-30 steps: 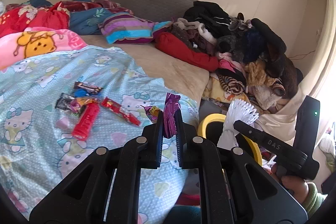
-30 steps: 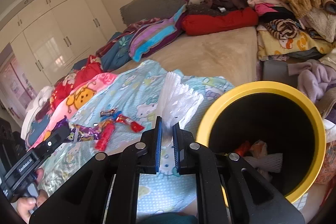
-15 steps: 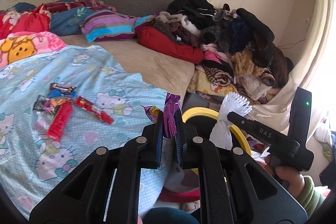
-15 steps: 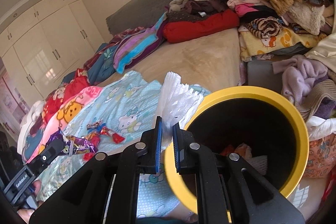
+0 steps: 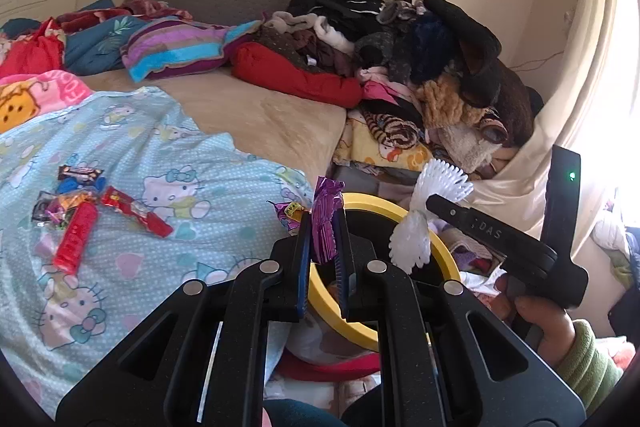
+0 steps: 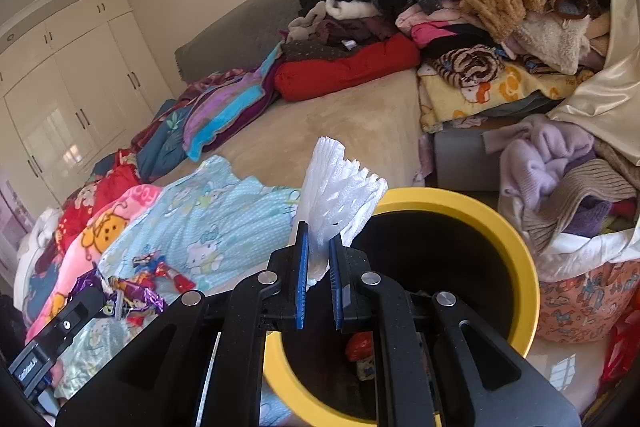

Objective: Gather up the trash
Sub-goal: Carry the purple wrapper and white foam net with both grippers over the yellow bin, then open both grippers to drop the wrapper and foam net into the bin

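My left gripper is shut on a purple foil wrapper and holds it over the near rim of the yellow-rimmed black bin. My right gripper is shut on a white foam fruit net above the bin's left rim. It also shows in the left wrist view, with the net over the bin. Some trash lies at the bin's bottom. Several red and dark wrappers lie on the light blue Hello Kitty sheet.
A big heap of clothes and plush items fills the bed's far right. Folded blankets lie along the grey headboard. More clothes and a patterned basket stand right of the bin. White wardrobes line the far wall.
Both grippers have moved right from the sheet toward the bin. The wrapper and the foam net now hang over the bin's opening, still gripped.
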Demonstrator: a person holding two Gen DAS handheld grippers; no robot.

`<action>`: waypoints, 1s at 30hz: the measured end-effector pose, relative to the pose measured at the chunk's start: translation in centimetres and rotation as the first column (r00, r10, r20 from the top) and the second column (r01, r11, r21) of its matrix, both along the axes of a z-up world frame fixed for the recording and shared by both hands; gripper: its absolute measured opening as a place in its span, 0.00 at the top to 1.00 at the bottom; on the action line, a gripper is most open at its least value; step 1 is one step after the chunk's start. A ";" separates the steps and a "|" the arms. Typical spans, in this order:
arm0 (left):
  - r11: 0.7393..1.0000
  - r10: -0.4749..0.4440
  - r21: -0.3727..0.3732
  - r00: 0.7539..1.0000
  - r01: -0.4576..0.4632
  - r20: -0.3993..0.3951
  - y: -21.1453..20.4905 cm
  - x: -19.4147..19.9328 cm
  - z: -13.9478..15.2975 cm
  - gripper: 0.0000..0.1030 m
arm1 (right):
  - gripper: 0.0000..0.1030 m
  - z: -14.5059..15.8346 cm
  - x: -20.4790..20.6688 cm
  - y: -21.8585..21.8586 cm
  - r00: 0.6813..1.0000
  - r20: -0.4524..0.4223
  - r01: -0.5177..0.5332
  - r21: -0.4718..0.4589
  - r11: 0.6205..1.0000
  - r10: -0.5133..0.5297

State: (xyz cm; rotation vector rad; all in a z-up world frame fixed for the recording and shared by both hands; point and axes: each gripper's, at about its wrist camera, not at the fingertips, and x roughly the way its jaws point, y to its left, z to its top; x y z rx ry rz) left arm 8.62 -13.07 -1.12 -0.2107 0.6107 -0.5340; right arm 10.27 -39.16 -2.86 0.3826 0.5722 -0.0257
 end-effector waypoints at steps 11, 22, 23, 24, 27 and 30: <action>0.998 -0.061 0.018 0.998 0.062 -0.012 -2.5 0.1 -0.8 0.94 | 0.90 -0.3 -0.2 -2.2 0.998 -0.002 0.059 -0.009 0.998 -0.059; 0.993 -0.114 0.024 0.993 0.114 -0.026 -4.9 0.4 -1.8 0.94 | 0.90 -1.2 -0.3 -4.3 0.994 -0.016 0.108 0.007 0.994 -0.107; 0.993 -0.118 0.027 0.993 0.119 -0.030 -5.2 0.4 -2.0 0.94 | 0.90 -1.3 -0.3 -4.4 0.994 -0.018 0.110 0.004 0.994 -0.110; 0.992 -0.122 0.028 0.992 0.123 -0.033 -5.4 0.4 -2.2 0.94 | 0.90 -1.4 -0.3 -4.5 0.993 -0.022 0.115 -0.003 0.993 -0.116; 0.990 -0.136 0.034 0.990 0.138 -0.038 -6.0 0.5 -2.6 0.94 | 0.90 -1.8 -0.2 -4.7 0.992 -0.030 0.124 -0.025 0.992 -0.125; 0.987 -0.159 0.025 0.986 0.160 -0.040 -6.7 0.7 -2.9 0.94 | 0.90 -2.3 0.0 -5.0 0.991 -0.041 0.126 -0.033 0.991 -0.128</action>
